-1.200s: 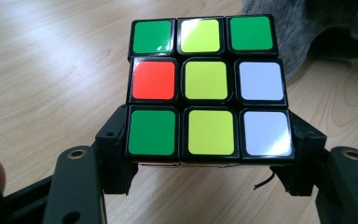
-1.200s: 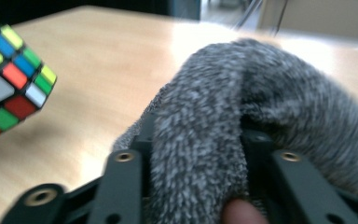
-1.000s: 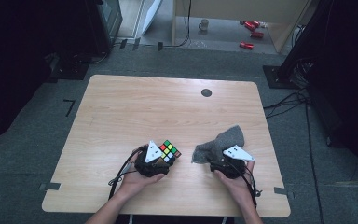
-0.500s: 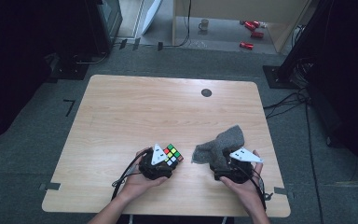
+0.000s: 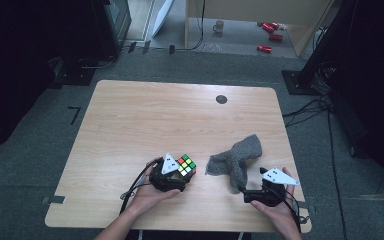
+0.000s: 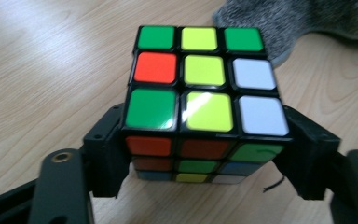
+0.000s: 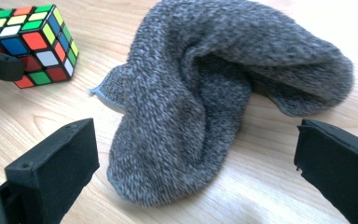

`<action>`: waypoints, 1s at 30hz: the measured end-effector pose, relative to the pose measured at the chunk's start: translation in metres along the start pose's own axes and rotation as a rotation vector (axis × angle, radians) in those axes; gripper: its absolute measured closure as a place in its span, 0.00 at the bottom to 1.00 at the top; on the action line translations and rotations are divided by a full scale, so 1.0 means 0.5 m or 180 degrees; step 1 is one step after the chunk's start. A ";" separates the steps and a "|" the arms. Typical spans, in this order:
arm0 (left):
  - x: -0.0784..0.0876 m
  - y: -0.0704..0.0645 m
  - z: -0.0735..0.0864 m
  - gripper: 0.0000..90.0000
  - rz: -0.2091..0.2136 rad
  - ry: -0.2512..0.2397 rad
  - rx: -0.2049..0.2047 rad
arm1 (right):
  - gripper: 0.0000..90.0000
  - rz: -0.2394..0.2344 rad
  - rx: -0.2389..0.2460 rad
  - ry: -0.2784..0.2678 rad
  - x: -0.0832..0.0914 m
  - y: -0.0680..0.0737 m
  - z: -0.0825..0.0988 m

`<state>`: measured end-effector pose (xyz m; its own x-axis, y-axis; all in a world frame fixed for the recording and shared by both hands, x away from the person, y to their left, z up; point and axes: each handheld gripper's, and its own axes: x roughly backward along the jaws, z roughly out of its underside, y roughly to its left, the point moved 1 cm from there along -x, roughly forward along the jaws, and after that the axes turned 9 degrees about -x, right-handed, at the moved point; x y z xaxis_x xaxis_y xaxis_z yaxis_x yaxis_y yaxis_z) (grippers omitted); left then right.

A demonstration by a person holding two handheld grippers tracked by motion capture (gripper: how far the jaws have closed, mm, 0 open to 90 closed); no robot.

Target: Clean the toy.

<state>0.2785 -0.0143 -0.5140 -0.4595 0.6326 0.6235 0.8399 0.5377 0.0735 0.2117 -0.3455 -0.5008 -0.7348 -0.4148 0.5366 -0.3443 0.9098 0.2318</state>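
The left gripper (image 5: 177, 172) lies low on the counter (image 5: 145, 120), its fingers just opening around the cube (image 6: 200, 88). The right gripper (image 5: 252, 192) has drawn back, fingers spread, the sock (image 7: 214, 98) lying before them.

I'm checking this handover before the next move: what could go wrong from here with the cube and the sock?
1. The left gripper has just been opening its jaws, with the cube between them; lifting now might drop or tip it.
2. The right gripper is open, and the grey sock lies apart from its pads; closing here might catch nothing.
3. The sock lies close to the cube, so dragging it could nudge the cube.
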 end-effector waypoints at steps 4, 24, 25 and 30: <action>0.010 -0.001 -0.002 0.21 0.0049 -0.0053 -0.0005 | 0.00 -0.0005 -0.0025 -0.0018 0.011 -0.019 0.003; 0.119 0.076 0.039 0.17 -0.0107 -0.0285 0.0455 | 0.00 0.0371 -0.0254 0.0100 0.022 -0.111 0.030; 0.126 0.081 0.044 0.17 -0.0148 -0.0282 0.0480 | 0.00 0.0382 -0.0241 0.0125 0.021 -0.111 0.031; 0.159 0.108 0.086 0.17 -0.0292 -0.0210 0.0571 | 0.00 0.0456 -0.0275 0.0259 0.011 -0.114 0.036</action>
<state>0.2749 0.0889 -0.4937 -0.5546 0.6083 0.5678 0.7316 0.6816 -0.0157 0.2168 -0.3999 -0.5255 -0.7218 -0.2816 0.6322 -0.1854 0.9588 0.2154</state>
